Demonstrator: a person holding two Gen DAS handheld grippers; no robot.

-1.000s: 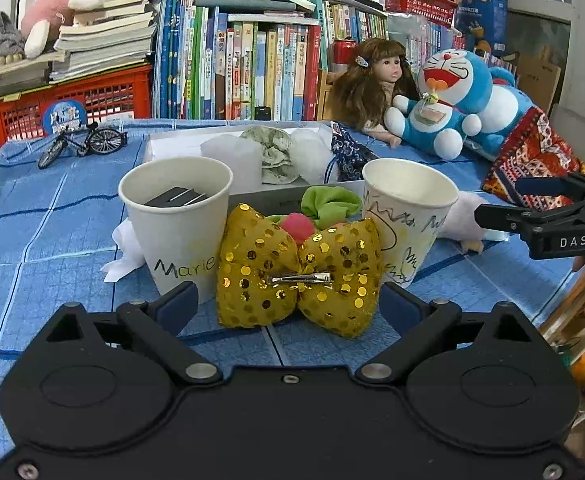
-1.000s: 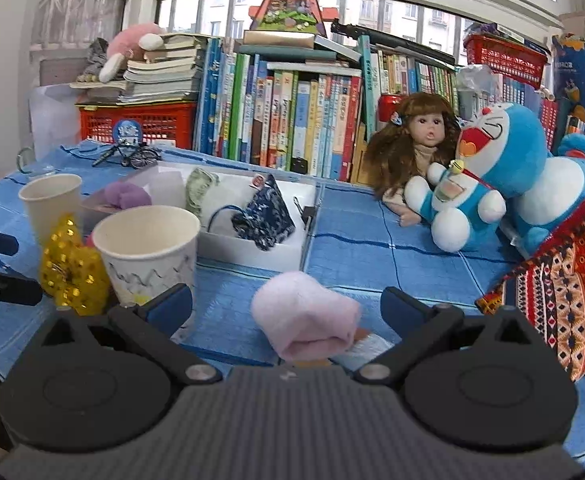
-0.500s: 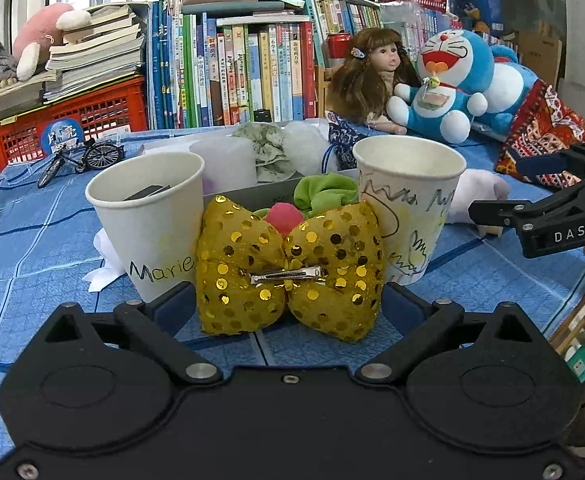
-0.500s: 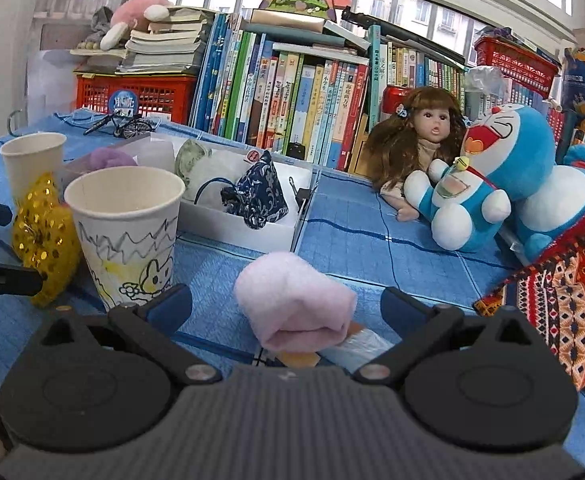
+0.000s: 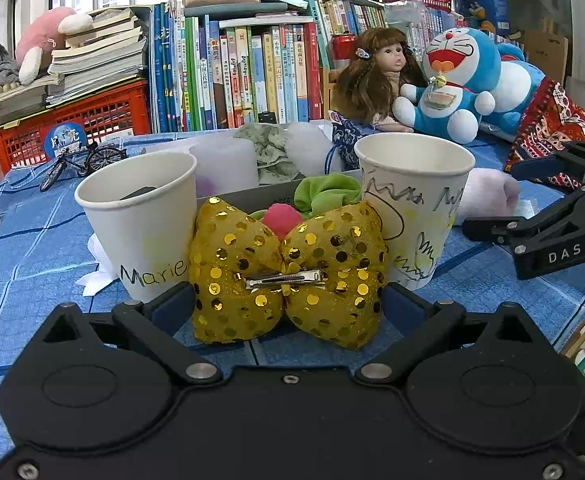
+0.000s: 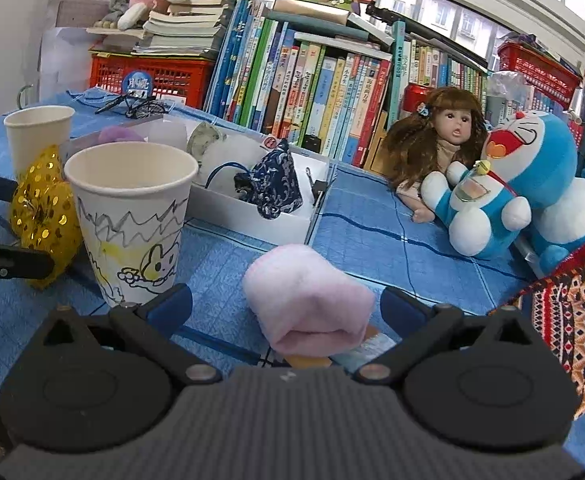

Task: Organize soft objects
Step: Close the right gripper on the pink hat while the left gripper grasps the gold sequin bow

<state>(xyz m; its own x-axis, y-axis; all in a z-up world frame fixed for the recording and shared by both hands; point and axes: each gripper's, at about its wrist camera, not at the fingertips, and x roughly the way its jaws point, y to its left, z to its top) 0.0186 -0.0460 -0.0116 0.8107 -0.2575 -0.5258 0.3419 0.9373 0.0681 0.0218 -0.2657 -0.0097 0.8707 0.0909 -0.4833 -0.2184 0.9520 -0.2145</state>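
Left wrist view: the left tongs [image 5: 288, 304] stand spread, the gold sequin bow [image 5: 288, 272] lying between their tips on the blue-clothed bench [image 5: 24, 248], wedged between two paper cups, "Marie" cup [image 5: 140, 224] and doodled cup [image 5: 412, 208]. Right wrist view: the right tongs [image 6: 286, 304] are likewise spread around the rolled pink sock [image 6: 308, 296], not yet pinching it. Judged step: pre-grasp. Next, each pair must close gently, then lift clear toward the white box [image 6: 260, 216].

Daylight is streaming through rear windows [image 6: 444, 4] | scene staying bright, sharp | fisheye is bending edges | corners are vignetting black
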